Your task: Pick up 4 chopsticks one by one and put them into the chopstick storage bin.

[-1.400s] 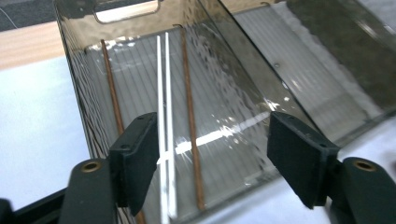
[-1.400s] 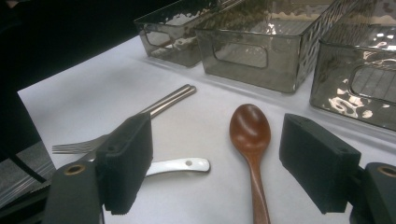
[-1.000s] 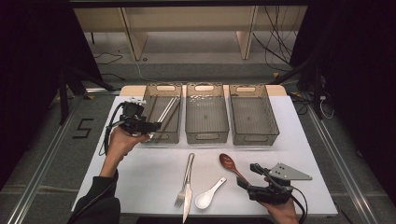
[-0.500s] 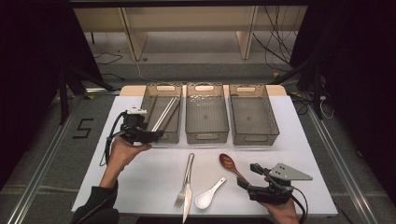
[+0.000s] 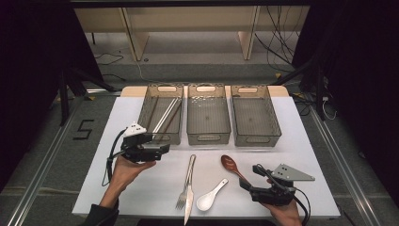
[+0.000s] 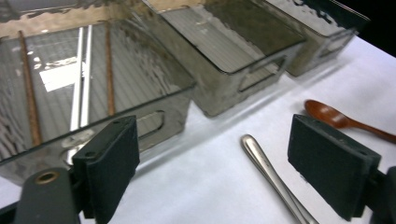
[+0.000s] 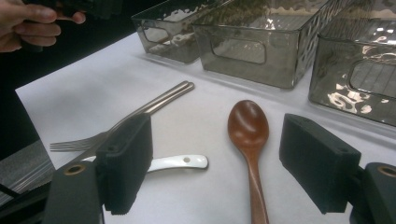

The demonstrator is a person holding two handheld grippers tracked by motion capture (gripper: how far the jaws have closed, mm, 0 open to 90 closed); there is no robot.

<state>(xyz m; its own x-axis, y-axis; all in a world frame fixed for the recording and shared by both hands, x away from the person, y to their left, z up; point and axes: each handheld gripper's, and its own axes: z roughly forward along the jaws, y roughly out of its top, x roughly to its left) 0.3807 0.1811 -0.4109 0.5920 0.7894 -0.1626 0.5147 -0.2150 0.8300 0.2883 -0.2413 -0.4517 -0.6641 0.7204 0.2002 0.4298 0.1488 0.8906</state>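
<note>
Left hand-held gripper (image 5: 162, 149) with jaws just opened wide, empty; right hand-held gripper (image 5: 250, 180) likewise open.

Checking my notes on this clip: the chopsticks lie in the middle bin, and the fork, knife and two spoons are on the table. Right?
Not quite. The chopsticks lie in the left bin, as the high view shows; the middle bin holds none. The rest stands.

Bare table (image 5: 117, 188) left of fork (image 5: 184, 186); bins (image 5: 209, 137) behind.
</note>
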